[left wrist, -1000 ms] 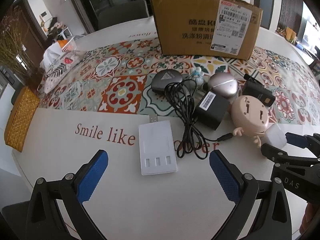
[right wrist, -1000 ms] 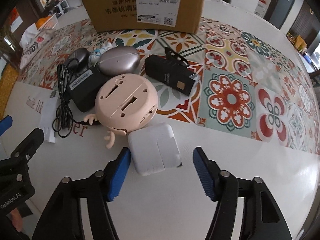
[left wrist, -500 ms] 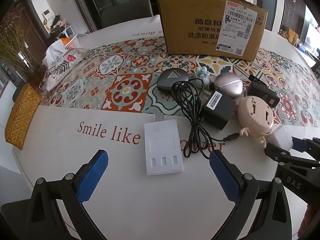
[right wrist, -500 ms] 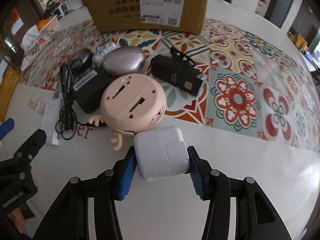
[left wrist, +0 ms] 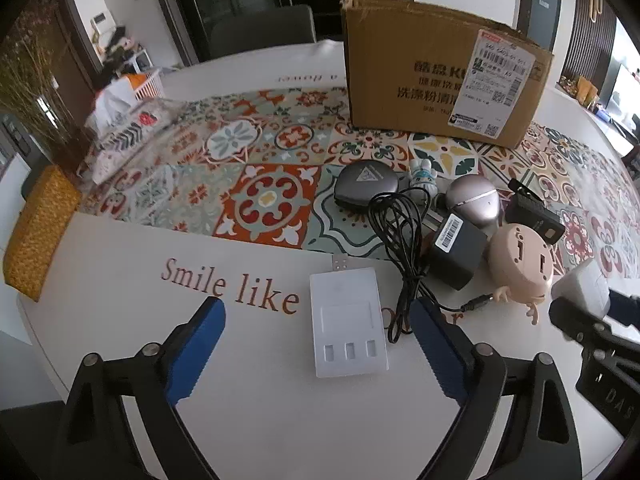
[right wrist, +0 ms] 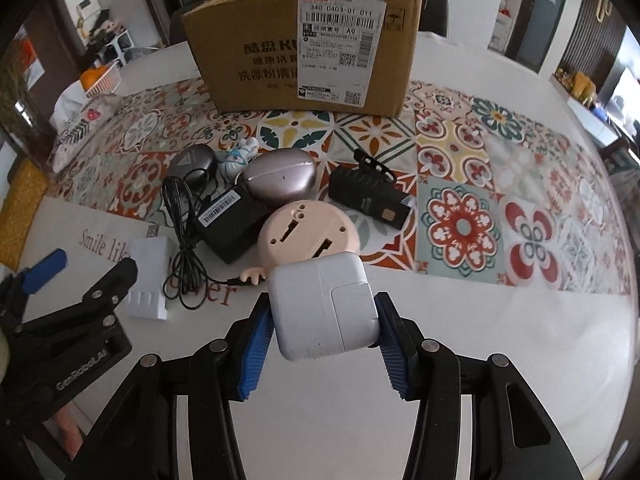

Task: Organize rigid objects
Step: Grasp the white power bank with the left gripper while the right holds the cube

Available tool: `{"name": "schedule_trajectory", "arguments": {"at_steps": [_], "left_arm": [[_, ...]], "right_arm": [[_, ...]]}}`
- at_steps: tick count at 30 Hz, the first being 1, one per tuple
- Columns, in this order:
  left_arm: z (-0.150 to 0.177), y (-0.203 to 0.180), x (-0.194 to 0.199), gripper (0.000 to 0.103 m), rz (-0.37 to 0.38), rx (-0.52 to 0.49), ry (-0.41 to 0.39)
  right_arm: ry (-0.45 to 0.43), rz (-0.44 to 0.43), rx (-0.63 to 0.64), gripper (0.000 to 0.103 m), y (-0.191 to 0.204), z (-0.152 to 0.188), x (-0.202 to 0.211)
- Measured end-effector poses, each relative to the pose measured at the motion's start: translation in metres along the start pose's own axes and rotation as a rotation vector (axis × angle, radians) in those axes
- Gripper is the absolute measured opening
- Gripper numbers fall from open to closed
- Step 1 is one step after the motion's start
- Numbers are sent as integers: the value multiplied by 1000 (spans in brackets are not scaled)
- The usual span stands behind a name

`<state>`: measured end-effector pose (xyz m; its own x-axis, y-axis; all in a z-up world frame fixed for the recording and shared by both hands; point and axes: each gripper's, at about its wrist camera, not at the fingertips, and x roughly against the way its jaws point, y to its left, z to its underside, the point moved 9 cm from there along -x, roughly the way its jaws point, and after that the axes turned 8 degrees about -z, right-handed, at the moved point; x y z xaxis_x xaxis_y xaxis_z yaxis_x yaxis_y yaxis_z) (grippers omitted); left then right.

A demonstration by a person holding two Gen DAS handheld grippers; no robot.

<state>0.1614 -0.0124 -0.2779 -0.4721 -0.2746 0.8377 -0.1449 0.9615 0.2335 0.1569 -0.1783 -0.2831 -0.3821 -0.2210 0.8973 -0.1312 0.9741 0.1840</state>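
- The right gripper (right wrist: 323, 330) is pinching a white square charger (right wrist: 322, 306), its blue fingers (right wrist: 256, 354) pressing on the charger's two opposite sides.
- The charger is sitting in front of the pink round toy (right wrist: 306, 234), at the near edge of the cluster of objects on the table (right wrist: 480, 320).
- The left gripper (left wrist: 316, 340) is hovering with its fingers (left wrist: 196, 342) spread wide; they have just been closing a little, one on each side of the white flat USB device (left wrist: 348, 320), not touching it.
- The USB device is lying flat on the white border of the tablecloth, beside the printed words "Smile like".
- A black adapter (left wrist: 456, 250) with a coiled black cable (left wrist: 396, 240) is lying just right of the USB device.
- Behind these are resting a dark grey oval case (left wrist: 366, 188), a silver oval case (left wrist: 474, 204), a small figurine (left wrist: 422, 178) and a black rectangular device (left wrist: 534, 218).
- A cardboard box (right wrist: 304, 52) is standing at the far side of the patterned runner.
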Motion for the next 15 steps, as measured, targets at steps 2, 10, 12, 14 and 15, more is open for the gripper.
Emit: {"name": "schedule_trajectory", "arguments": {"at_steps": [2, 10, 12, 14, 15], "left_arm": [[-1, -2, -9, 89, -3, -10, 21], [1, -11, -30, 80, 24, -33, 80], [0, -13, -34, 80, 15, -45, 79], [2, -16, -38, 76, 28, -54, 93], [3, -17, -40, 73, 36, -56, 103]], "right_arm": [[11, -2, -15, 50, 0, 2, -5], [58, 11, -96, 50, -8, 10, -21], [64, 16, -99, 50, -7, 11, -23], [68, 18, -99, 50, -6, 11, -24], [70, 17, -99, 50, -5, 12, -24]]}}
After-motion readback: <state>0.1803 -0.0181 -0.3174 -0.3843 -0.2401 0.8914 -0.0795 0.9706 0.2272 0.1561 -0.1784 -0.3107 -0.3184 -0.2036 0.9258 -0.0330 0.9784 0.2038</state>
